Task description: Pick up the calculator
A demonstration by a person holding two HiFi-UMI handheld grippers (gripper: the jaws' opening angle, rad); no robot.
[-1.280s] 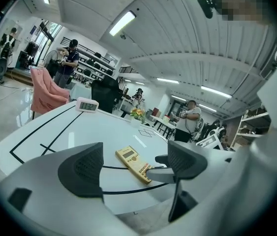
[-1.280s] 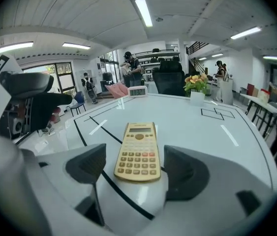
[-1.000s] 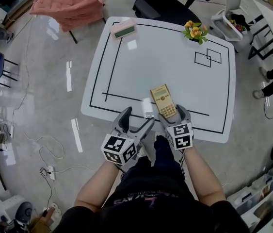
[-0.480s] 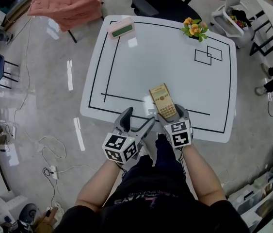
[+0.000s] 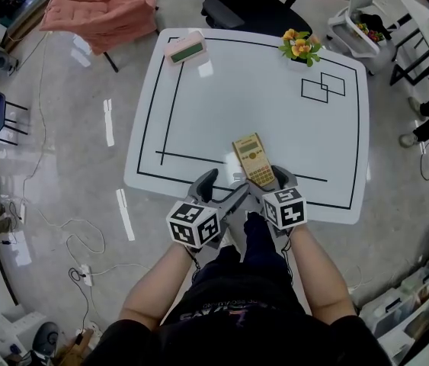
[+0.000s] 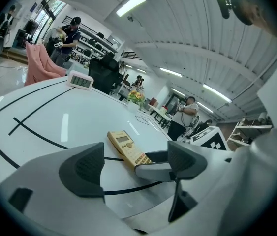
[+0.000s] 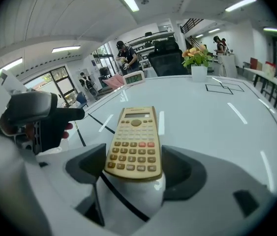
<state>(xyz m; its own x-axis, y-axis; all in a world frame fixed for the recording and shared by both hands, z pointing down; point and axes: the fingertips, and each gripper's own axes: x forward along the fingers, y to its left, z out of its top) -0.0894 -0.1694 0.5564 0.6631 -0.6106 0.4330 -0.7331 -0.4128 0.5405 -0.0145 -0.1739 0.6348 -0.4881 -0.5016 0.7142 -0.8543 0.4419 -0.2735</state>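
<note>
A tan calculator (image 5: 254, 158) lies lengthwise on the white table (image 5: 275, 120), close to its front edge. My right gripper (image 5: 269, 180) is shut on the calculator's near end, one pad against each long side. In the right gripper view the calculator (image 7: 134, 139) runs forward from between the jaws of that gripper (image 7: 134, 168). My left gripper (image 5: 224, 184) hovers open just to the left at the table's edge, holding nothing. In the left gripper view the calculator (image 6: 128, 149) lies beyond the open left gripper (image 6: 136, 163), with one of the right gripper's fingers (image 6: 153, 170) beside it.
A pink-framed digital clock (image 5: 184, 48) sits at the table's far left corner and a flower pot (image 5: 300, 46) at the far right. Black tape lines mark the tabletop. A black office chair (image 5: 252, 2) and a pink-draped chair (image 5: 104, 10) stand behind the table.
The left gripper has edged right, closer to the right one, and its marker cube has turned. The right gripper and the calculator have hardly moved.
</note>
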